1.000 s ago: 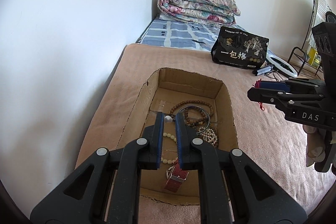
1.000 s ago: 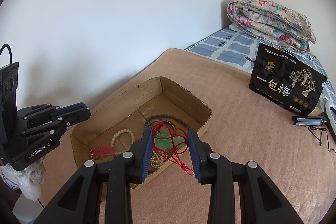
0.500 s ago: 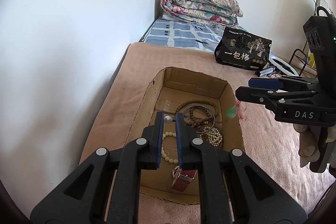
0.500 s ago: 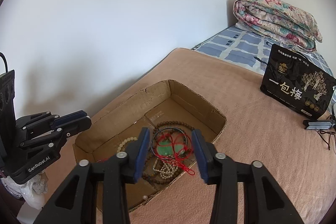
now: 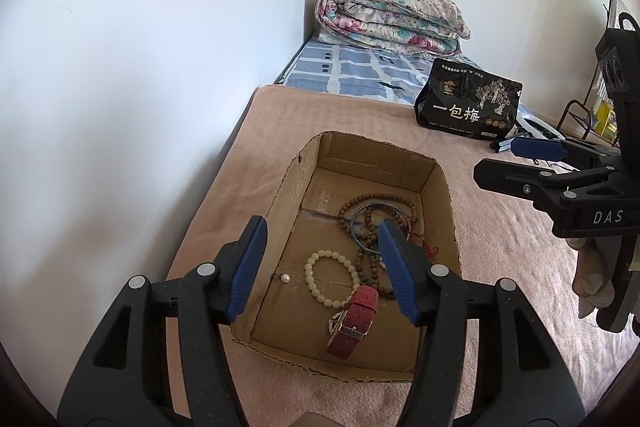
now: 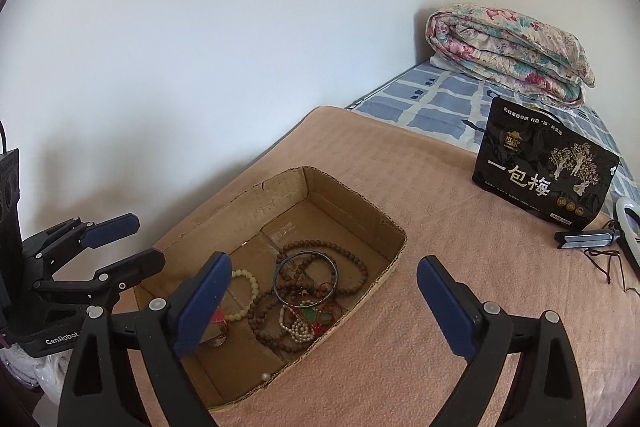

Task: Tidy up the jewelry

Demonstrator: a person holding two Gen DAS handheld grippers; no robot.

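Observation:
An open cardboard box (image 5: 372, 167) lies on the pink blanket and holds jewelry. In it are brown bead strands (image 5: 376, 195), a dark bangle (image 6: 306, 254), a cream bead bracelet (image 5: 309, 273), a red watch strap (image 5: 356, 315) and a loose pearl (image 5: 285, 278). A red cord with a green pendant (image 6: 316, 315) rests on the pile. My left gripper (image 5: 322, 227) hangs over the box's near end, its jaws opening with nothing between them. My right gripper (image 6: 324, 261) hovers above the box's right wall, its jaws also opening and holding nothing.
A black snack bag (image 6: 540, 175) stands on the blanket (image 6: 440, 211) beyond the box. A folded floral quilt (image 5: 388, 15) lies on a blue checked sheet at the far end. A white ring light and small tripod (image 6: 588, 239) sit right. The wall runs along the left.
Both grippers have gone from shut to open. The pearl left the left gripper's jaws and lies on the box floor. The red cord pendant dropped from the right gripper into the box.

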